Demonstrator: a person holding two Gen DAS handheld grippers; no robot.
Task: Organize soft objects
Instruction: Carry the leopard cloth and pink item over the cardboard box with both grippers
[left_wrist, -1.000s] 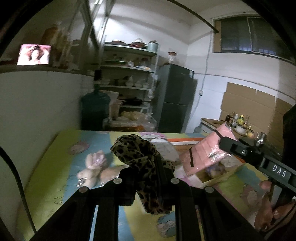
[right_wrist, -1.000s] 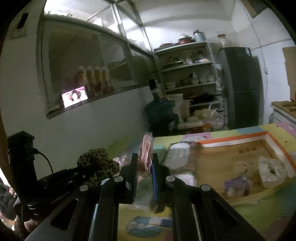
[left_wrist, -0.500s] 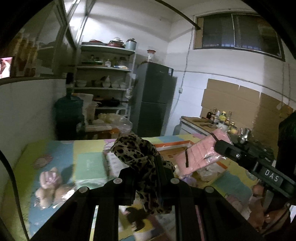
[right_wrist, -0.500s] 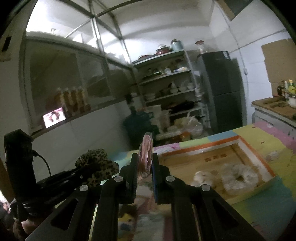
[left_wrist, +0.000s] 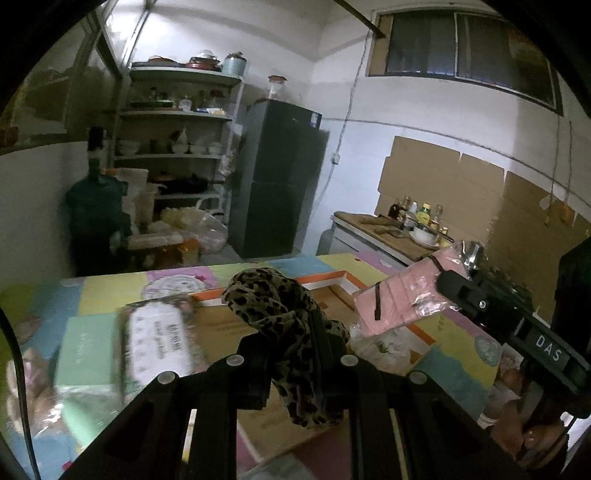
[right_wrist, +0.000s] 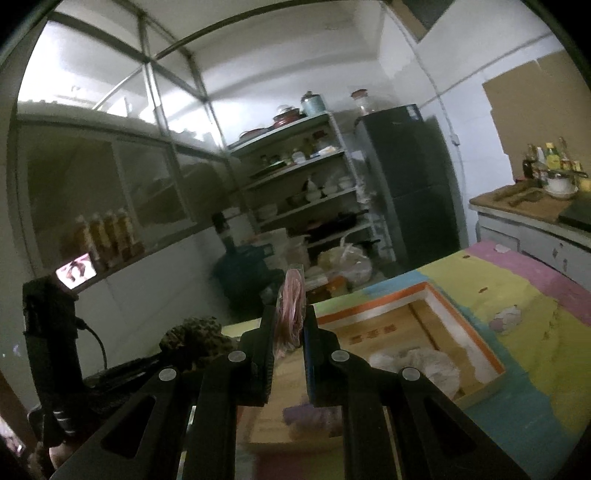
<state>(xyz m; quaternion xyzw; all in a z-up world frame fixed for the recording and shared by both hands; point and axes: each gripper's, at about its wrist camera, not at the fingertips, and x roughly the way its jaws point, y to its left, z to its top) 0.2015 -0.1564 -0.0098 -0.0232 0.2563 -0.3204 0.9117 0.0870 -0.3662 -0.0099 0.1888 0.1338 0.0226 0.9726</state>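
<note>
Open room over the shallow cardboard box (right_wrist: 424, 325), floor bare toward its far corner; blocked near its right edge by crumpled white stuff (right_wrist: 417, 363), along its left edge by packets (left_wrist: 159, 339).

"DAS" in white on right claw (left_wrist: 448, 286) body, print on white packet (left_wrist: 159, 341) and box too blurred

Leopard-print cloth (left_wrist: 284, 325), pink packet (left_wrist: 399, 299), both aloft

Box (right_wrist: 476, 332) on table (right_wrist: 535, 310); fridge (left_wrist: 280, 177) behind, shelves (left_wrist: 177, 155) left of fridge.
</note>
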